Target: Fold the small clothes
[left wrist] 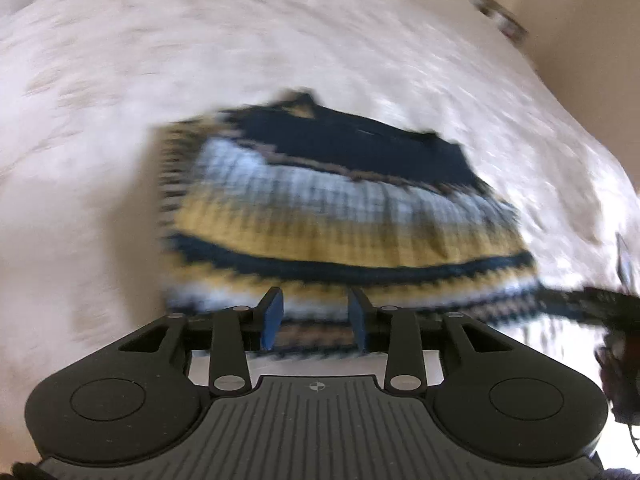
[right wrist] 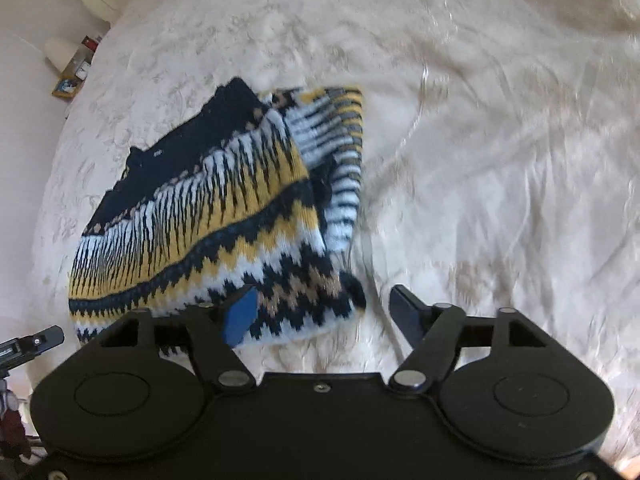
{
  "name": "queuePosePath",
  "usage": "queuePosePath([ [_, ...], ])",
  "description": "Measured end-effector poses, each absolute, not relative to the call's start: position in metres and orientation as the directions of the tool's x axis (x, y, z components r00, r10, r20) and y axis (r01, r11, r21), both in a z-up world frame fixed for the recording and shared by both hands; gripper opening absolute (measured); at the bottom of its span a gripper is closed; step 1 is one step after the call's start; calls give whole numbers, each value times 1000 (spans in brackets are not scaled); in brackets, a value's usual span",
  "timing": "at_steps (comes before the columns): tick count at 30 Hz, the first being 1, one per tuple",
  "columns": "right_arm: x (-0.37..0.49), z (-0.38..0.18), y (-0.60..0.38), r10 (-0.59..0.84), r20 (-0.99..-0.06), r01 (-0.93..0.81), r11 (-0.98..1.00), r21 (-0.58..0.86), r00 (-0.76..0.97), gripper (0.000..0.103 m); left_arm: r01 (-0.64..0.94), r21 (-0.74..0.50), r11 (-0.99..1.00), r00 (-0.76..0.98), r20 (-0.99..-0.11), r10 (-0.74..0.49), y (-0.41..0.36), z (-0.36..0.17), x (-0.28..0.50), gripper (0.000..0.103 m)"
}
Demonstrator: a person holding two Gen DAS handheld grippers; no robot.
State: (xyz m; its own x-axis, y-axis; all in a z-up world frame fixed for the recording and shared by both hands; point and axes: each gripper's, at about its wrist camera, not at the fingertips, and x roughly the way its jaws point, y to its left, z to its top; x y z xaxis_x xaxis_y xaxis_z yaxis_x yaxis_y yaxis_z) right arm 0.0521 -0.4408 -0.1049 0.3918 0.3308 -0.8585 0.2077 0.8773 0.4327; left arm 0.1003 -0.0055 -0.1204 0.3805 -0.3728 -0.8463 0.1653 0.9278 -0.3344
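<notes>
Your patterned sweater (right wrist: 224, 216) lies folded on the white bed (right wrist: 500, 160), dark neck edge at the far side. Your left gripper (left wrist: 316, 322) hangs above its near hem, jaws partly apart, nothing between them. Your right gripper (right wrist: 324, 316) stands wide and empty over the near right corner. For the next fold, pinch both layers at the hem and carry them across evenly.

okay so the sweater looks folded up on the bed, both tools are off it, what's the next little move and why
Probably nothing more than smoothing: the sweater lies folded on the bedspread, with both the left tool and the right tool open and empty above its near edge. Its right-side layer bulges, so press there.
</notes>
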Motion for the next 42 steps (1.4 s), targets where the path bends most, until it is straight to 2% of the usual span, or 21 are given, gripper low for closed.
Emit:
queuePosePath([
  [4,63,-103,-443,331,-852,185,883,431,406,79,251,-328,911,335,-853,-400,-55,-143,114,38],
  [8,69,-100,-441,344,-842,150,887,436,414,79,304,-275,912,320,-872,-370,-86,-166,125,38],
  [11,75,-101,-443,364,-832,132,882,452,418,81,257,-250,934,313,-892,-325,-97,-184,145,38],
  [13,81,-103,-446,370,-829,124,881,456,420,85,203,-268,942,290,-902,-320,-97,-193,158,39],
  [16,93,-110,-453,393,-818,125,867,482,420,86,147,-286,947,282,-906,-317,-97,-197,166,41],
  [20,116,-126,-465,442,-788,147,827,543,428,92,145,-287,947,303,-898,-318,-96,-198,158,42],
  [26,156,-159,-474,502,-769,164,786,596,396,93,142,-292,946,309,-894,-323,-98,-198,153,43],
  [28,172,-158,-469,518,-767,132,790,598,378,62,129,-298,946,305,-895,-324,-97,-199,155,44],
  [29,179,-154,-465,518,-774,98,805,585,363,24,123,-300,946,303,-896,-324,-96,-197,156,44],
  [32,190,-131,-443,464,-807,-100,882,461,365,25,103,-304,947,290,-901,-321,-94,-189,157,44],
  [34,189,-127,-439,432,-823,-136,901,412,369,24,91,-306,948,305,-897,-319,-93,-179,157,44],
  [38,188,-145,-451,410,-838,-52,906,421,361,24,108,-270,957,373,-881,-291,-95,-163,169,44],
  [42,182,-152,-459,436,-817,18,878,478,377,27,98,-247,964,345,-900,-265,-100,-178,198,44],
])
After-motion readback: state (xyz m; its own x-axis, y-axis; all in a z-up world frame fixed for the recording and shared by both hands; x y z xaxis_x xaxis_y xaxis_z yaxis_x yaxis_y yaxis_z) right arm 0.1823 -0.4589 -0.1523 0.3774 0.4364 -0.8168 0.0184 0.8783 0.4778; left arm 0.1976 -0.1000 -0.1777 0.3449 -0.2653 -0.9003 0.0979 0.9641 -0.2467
